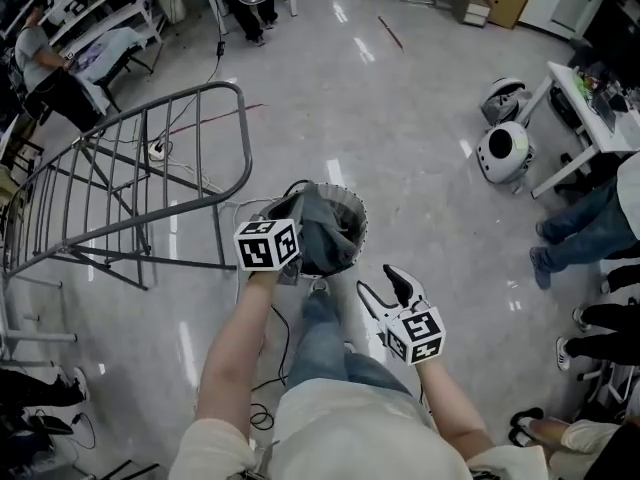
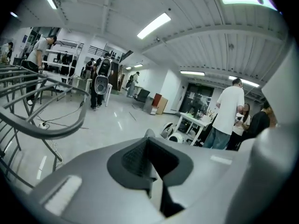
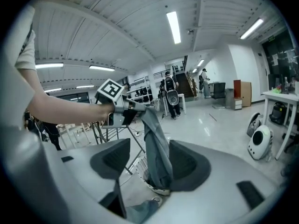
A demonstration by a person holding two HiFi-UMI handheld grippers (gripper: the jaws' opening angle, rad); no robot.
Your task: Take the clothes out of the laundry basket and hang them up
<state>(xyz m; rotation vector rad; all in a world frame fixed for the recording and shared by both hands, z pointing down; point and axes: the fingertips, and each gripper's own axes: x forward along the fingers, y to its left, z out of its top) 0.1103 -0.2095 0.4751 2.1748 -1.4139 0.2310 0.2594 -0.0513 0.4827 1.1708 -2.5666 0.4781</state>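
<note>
Glossy grey floor (image 1: pixel 420 118) carries the laundry basket (image 1: pixel 362 218). The left gripper (image 3: pixel 138 108), jaws pressed together on a grey garment (image 3: pixel 156 143), holds it half out. The right gripper (image 1: pixel 385 293) is spread, empty. The drying rack (image 1: pixel 130 168) at ten o'clock is bare, so hanging remains.

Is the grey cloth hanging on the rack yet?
No, the rack's bars are bare; the grey cloth hangs from the shut left gripper over the basket.

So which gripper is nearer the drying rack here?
Left. The left gripper, shut on a gray garment, is close by the drying rack; the right gripper, open, is on the far side of the laundry basket from it.
</note>
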